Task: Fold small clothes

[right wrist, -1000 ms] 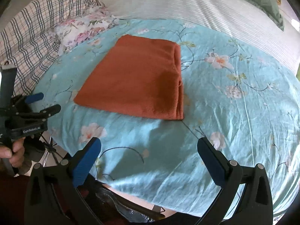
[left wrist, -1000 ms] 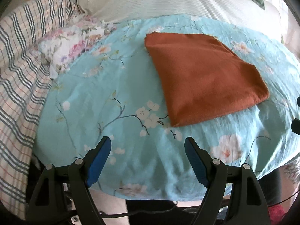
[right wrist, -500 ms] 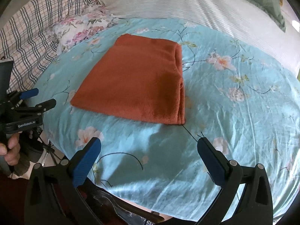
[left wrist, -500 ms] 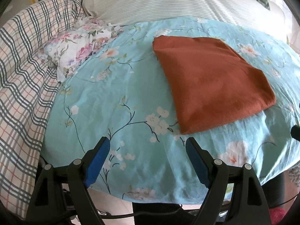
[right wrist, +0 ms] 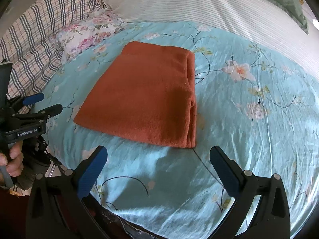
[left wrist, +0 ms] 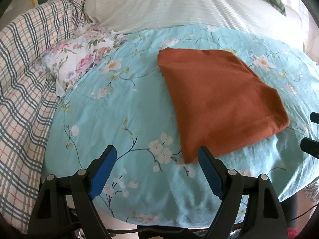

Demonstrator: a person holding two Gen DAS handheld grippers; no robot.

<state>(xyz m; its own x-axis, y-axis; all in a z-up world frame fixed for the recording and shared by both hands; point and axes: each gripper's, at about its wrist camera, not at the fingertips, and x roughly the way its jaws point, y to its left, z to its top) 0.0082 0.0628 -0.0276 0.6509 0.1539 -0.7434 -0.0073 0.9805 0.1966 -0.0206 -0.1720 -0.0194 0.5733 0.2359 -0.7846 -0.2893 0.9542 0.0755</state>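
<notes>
Nearest in each wrist view are the blue-padded jaws themselves: the left gripper [left wrist: 156, 159] and the right gripper [right wrist: 158, 159] both stand spread wide with nothing between the pads, hanging over the floral bedspread [right wrist: 249, 139] and touching no cloth. Just ahead of the right gripper, and ahead and to the right of the left one, lies the rust-orange garment [right wrist: 143, 95], flat on the bedspread as a tidy rectangle with its layered edge turned toward the right gripper's right jaw. Judging from that neat shape, this fold looks finished, or one halving short of it, and the step in hand is a pause between pieces. The next move probably calls either for both grippers to pinch the near corners and carry them over, or for a reach to another item. Farther off, beyond the left jaw, sits a crumpled flowered cloth [left wrist: 79, 59] against a plaid blanket [left wrist: 26, 79], and beyond all a striped pillow [right wrist: 199, 4].
</notes>
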